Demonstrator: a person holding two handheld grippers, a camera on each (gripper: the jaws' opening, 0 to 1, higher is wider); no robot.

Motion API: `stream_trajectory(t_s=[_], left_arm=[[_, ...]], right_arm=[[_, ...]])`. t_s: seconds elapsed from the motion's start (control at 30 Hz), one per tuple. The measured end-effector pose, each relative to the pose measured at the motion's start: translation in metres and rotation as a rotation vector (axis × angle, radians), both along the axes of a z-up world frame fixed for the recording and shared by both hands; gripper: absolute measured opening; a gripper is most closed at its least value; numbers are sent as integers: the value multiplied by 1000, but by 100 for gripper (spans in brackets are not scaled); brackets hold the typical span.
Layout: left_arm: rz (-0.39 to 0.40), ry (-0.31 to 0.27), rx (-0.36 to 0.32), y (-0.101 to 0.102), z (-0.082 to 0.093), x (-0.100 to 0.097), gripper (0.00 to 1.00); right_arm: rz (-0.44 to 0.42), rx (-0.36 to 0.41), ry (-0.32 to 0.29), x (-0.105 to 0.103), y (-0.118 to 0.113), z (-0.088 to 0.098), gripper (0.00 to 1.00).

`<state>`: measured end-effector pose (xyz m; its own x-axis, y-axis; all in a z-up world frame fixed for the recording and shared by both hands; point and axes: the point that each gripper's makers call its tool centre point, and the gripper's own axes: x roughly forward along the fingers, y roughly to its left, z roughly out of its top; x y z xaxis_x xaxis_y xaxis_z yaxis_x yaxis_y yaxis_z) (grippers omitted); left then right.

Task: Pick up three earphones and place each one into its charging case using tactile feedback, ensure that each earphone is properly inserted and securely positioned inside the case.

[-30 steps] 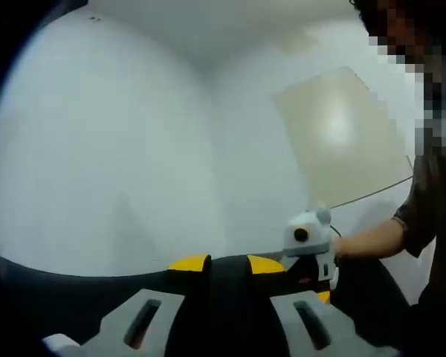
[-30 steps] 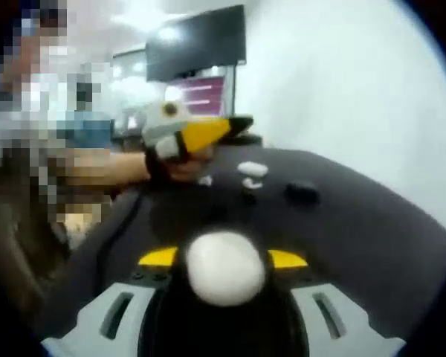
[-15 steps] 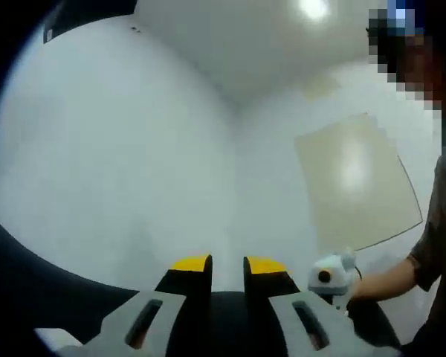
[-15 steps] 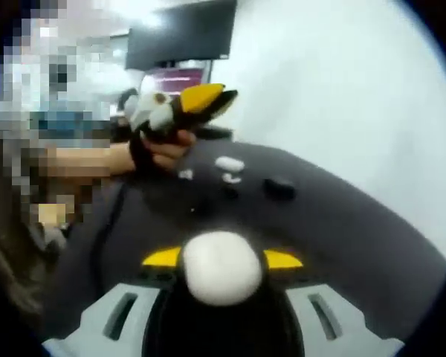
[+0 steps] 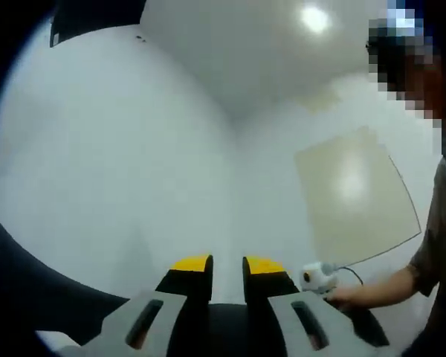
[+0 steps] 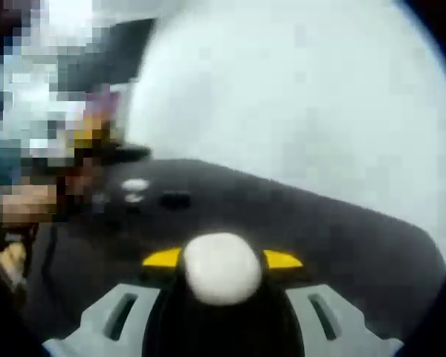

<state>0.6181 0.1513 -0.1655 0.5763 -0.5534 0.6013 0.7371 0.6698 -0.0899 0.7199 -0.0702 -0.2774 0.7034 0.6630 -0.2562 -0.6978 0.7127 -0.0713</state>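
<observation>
My right gripper (image 6: 223, 260) is shut on a white rounded charging case (image 6: 221, 268), which sits between its yellow-tipped jaws. Beyond it, on the dark table (image 6: 320, 238), lie two small white pieces (image 6: 134, 186) and a black case (image 6: 175, 198), all blurred. The left gripper (image 6: 95, 135) shows as a yellowish blur above them, held in a hand (image 6: 26, 201). In the left gripper view my left gripper (image 5: 227, 265) points at a white wall, its jaws a narrow gap apart with nothing seen between them. The right gripper (image 5: 317, 277) appears at the lower right, in a person's hand.
A white wall (image 5: 134, 171) with a beige panel (image 5: 353, 193) lies ahead of the left gripper. A person's arm (image 5: 386, 286) reaches in from the right. A dark screen (image 6: 104, 59) stands behind the table's far left. The table's curved far edge (image 6: 401, 223) runs on the right.
The right gripper view has swung, so the table's things and the left gripper sit further left and blurred. The left view has tilted up; its jaws stand slightly closer. The white case stays gripped.
</observation>
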Motion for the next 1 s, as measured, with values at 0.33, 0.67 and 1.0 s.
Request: stream_trajectory(t_s=[0.33,0.67,1.0], left_arm=[[10,12,-20,4,1,2,13],[47,39,-170,35,6,8,13],[110,31,-275,62,12,5,13]], right_arm=[[-200,21,60,48,-47,-17,41],[-246,71,14,44,-44,-7,64],[55,380,-97,34,35,84,46]])
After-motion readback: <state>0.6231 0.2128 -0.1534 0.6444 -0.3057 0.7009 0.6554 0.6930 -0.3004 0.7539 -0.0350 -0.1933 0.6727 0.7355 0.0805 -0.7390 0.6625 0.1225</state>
